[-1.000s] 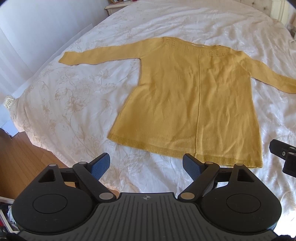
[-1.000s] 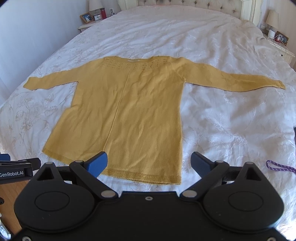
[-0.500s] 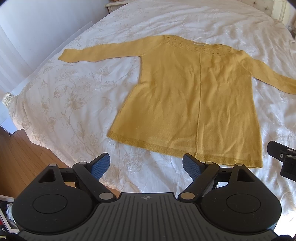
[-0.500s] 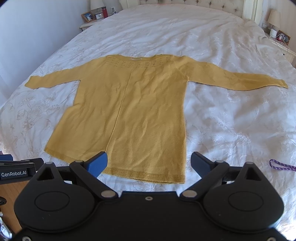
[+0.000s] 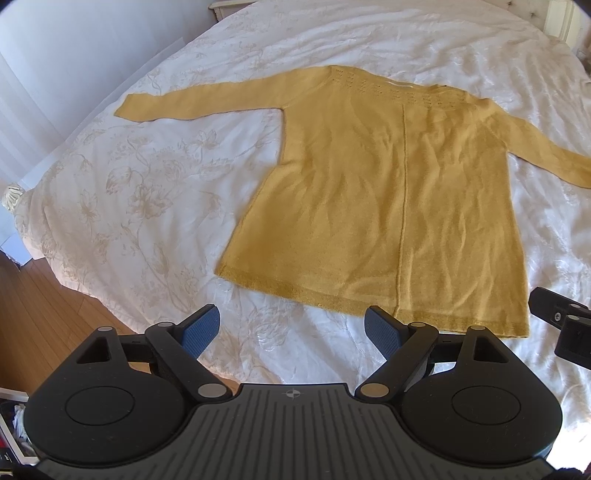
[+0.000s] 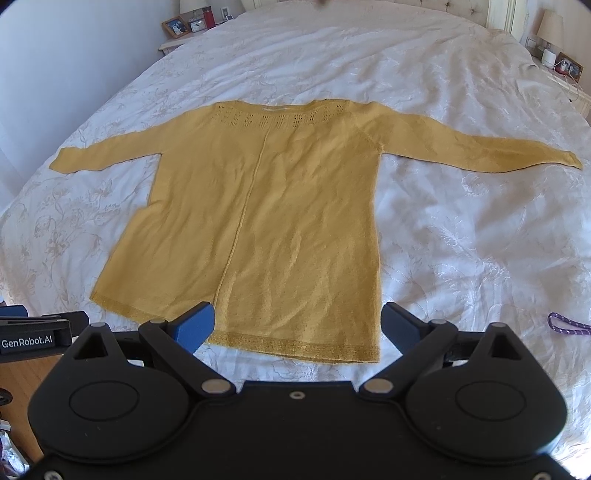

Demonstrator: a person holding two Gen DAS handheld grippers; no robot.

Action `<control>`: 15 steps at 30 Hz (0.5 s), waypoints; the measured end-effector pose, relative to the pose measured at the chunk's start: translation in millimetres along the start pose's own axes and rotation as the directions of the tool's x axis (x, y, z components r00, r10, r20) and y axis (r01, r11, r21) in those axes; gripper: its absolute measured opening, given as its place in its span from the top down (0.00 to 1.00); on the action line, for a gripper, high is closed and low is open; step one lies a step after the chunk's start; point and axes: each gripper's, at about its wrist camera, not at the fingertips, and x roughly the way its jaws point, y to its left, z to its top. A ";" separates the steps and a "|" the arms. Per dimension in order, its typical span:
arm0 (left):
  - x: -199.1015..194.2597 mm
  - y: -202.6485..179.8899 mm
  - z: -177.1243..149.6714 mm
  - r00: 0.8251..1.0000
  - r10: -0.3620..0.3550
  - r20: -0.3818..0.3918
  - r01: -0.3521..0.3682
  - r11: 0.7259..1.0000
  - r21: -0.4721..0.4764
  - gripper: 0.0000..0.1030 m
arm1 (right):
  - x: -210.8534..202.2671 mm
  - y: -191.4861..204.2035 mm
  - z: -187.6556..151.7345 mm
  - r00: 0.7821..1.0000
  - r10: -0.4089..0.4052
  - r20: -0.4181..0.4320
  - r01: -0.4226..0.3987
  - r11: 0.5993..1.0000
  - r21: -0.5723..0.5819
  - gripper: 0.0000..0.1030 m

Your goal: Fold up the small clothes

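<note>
A mustard-yellow knit sweater (image 5: 388,206) lies flat on the white bed, both sleeves spread out sideways, hem toward me. It also shows in the right wrist view (image 6: 266,229). My left gripper (image 5: 291,326) is open and empty, hovering just short of the hem's left half. My right gripper (image 6: 297,325) is open and empty, just above the hem's right half. The right gripper's edge shows in the left wrist view (image 5: 561,325).
The white floral bedspread (image 5: 129,192) covers the bed. Its near-left edge drops to a wooden floor (image 5: 44,295). A purple cord (image 6: 567,326) lies on the bed at right. Nightstands with frames (image 6: 184,26) and a lamp (image 6: 550,26) stand by the headboard.
Both grippers have drifted slightly forward toward the sweater's hem. Both stay open. The sweater has not moved.
</note>
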 end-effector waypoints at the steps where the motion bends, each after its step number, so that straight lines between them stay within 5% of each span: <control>1: 0.8 0.4 0.6 1.000 -0.001 -0.001 0.001 1.000 0.000 0.17 | 1.2 0.7 0.2 1.000 0.000 -0.003 0.000 1.000 0.000 0.06; 15: 21.0 7.5 16.4 0.999 -0.024 -0.044 0.025 0.999 0.028 0.17 | 19.1 7.8 9.7 0.999 -0.016 -0.049 0.017 1.000 0.025 0.06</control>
